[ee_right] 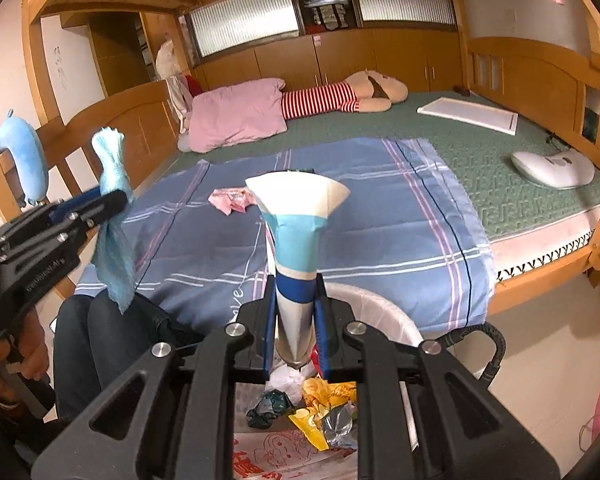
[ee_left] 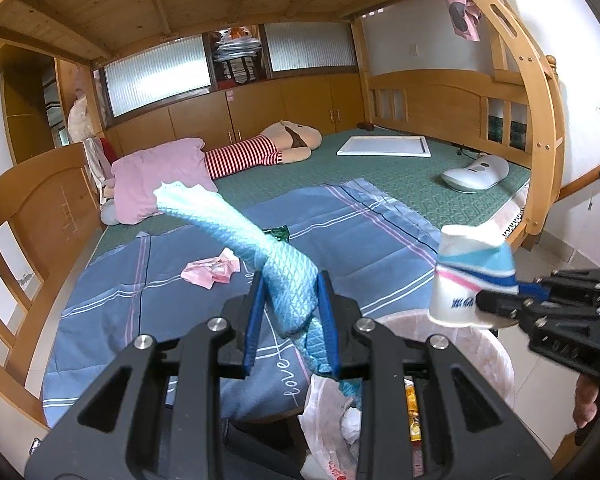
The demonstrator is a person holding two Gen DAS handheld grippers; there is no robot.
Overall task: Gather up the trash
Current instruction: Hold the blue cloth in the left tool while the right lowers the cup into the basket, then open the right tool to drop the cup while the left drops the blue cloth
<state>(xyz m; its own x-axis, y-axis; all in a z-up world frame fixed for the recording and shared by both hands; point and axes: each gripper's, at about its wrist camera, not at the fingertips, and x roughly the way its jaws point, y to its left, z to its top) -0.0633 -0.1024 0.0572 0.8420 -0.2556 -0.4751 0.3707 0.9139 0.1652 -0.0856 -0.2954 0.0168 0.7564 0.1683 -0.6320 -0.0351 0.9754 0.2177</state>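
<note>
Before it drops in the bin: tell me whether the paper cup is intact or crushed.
Crushed. The right gripper pinches the paper cup flat at its base, and the rim is folded.

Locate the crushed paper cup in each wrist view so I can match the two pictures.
Left wrist: paper cup at right edge, pinched by the right gripper.
Right wrist: same cup at centre, squeezed between that gripper's fingers.
Shared landmark: pink wrapper on the blue sheet.

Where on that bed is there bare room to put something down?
Free: green mattress between white board and blue sheet; the sheet's right half. Crowded: around the pink wrapper, and the trash bin, already holding rubbish.
</note>
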